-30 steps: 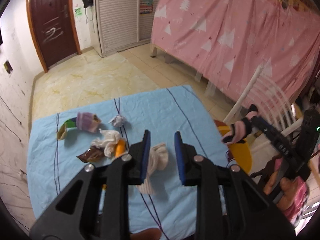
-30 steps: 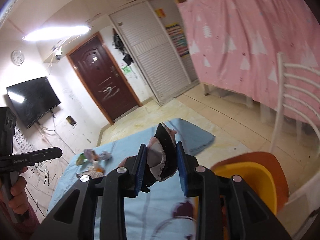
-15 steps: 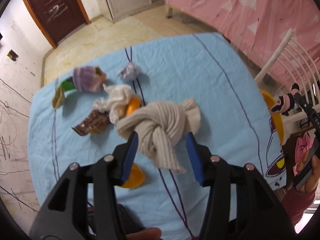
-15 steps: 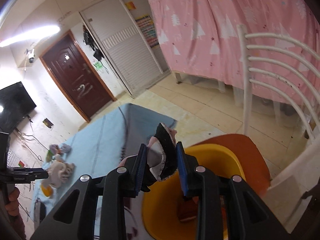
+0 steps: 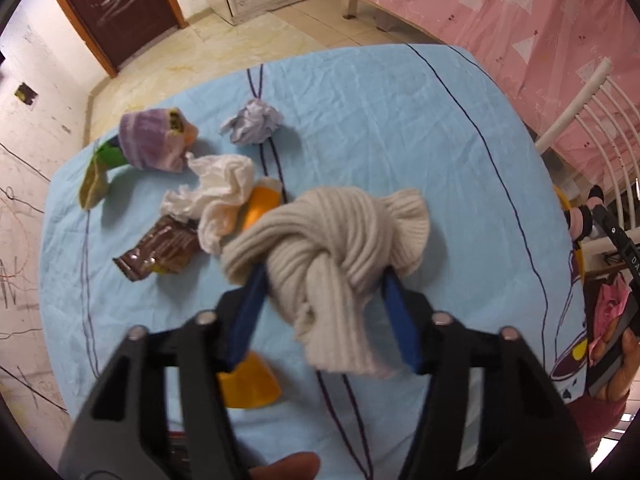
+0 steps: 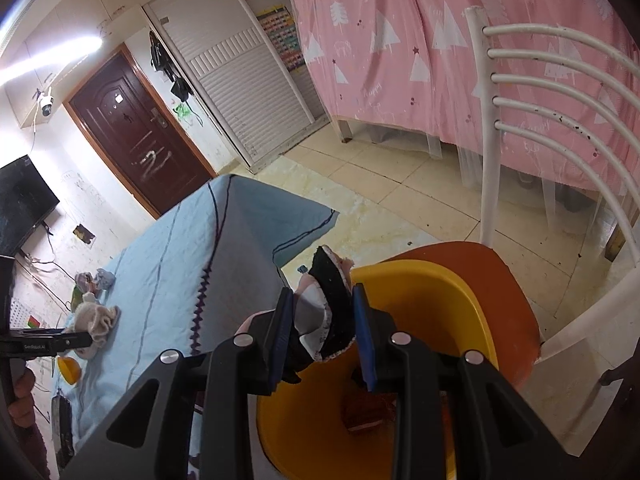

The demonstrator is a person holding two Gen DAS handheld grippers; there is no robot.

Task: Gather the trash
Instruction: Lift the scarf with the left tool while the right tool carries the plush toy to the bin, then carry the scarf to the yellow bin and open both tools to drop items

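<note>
A knotted beige knit cloth (image 5: 332, 248) lies on the blue tablecloth (image 5: 400, 120). My left gripper (image 5: 324, 312) points steeply down and straddles it, jaws open, a blue pad on each side of the knot. The cloth covers both fingertips. In the right wrist view my right gripper (image 6: 320, 320) is shut on a pink, black and white cloth piece (image 6: 332, 292). It hangs over the near rim of a yellow bin (image 6: 420, 284) that stands on an orange chair seat (image 6: 508, 288). Reddish trash (image 6: 364, 412) lies in the bin's bottom.
Beyond the beige cloth lie a white tissue (image 5: 216, 196), a brown wrapper (image 5: 160, 252), a purple knit sock (image 5: 152, 144), a crumpled paper ball (image 5: 256, 124), a green wrapper (image 5: 96, 176) and orange cup pieces (image 5: 248, 384). A white chair back (image 6: 492, 120) rises right of the bin.
My left gripper opened and sank over the beige cloth, which now sits between its fingers. My right gripper carried its cloth piece from above the table to over the yellow bin.
</note>
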